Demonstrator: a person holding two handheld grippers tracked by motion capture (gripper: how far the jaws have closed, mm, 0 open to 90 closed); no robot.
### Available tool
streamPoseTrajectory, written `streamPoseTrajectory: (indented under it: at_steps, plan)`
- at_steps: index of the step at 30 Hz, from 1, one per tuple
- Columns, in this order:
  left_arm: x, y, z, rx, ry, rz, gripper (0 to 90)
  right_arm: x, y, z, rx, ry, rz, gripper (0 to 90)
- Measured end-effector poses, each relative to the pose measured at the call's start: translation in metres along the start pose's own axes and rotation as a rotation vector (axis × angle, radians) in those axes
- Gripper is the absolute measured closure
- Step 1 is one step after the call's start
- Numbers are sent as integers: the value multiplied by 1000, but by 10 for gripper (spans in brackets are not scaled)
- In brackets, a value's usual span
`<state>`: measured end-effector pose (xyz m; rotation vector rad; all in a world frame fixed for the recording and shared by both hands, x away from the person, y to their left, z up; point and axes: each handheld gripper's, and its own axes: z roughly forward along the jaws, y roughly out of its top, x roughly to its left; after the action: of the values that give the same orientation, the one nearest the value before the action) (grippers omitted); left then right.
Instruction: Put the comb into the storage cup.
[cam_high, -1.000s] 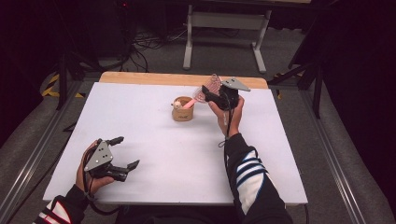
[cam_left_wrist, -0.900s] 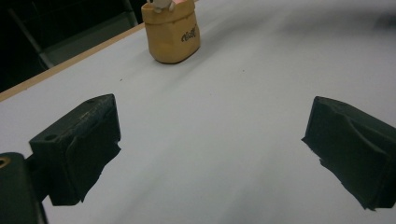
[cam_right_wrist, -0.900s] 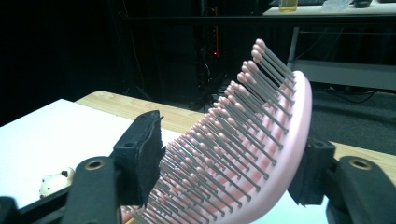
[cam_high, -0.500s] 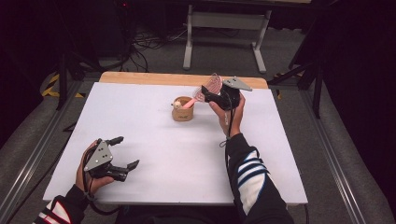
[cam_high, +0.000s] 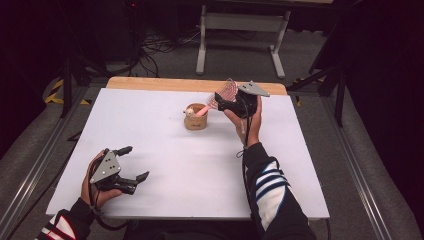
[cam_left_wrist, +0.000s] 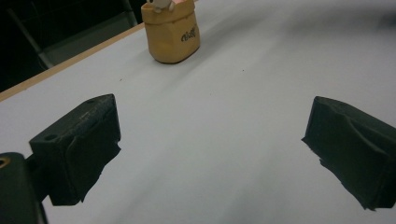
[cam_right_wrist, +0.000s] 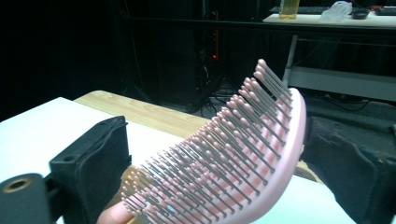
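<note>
A pink hairbrush (cam_high: 226, 92) (cam_right_wrist: 243, 154) leans at a slant, its handle down in a tan cup (cam_high: 196, 119) (cam_left_wrist: 173, 32) at the table's far middle. My right gripper (cam_high: 221, 101) (cam_right_wrist: 215, 158) is shut on the brush head, one jaw against the bristle tips and the other against the pink back. My left gripper (cam_high: 136, 162) (cam_left_wrist: 210, 154) rests low over the front left of the white table (cam_high: 165, 150), jaws wide open with nothing between them. A small pale item pokes out of the cup beside the handle.
A wooden strip (cam_high: 160, 83) runs along the table's far edge. Beyond it stand a grey metal frame (cam_high: 240, 30) and cables on the floor. Metal rails (cam_high: 30, 170) flank the table.
</note>
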<state>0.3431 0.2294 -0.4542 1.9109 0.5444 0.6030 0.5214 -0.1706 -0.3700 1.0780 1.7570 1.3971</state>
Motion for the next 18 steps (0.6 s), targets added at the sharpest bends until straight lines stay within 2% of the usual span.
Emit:
streamPoseTrajectory:
  at_steps: [3, 18]
  plan:
    - [0, 0, 0, -2, 3, -2, 46, 1, 0, 1, 13, 3, -21, 47]
    - [0, 0, 0, -3, 2, -2, 46, 3, 5, -7, -3, -9, -43, 50]
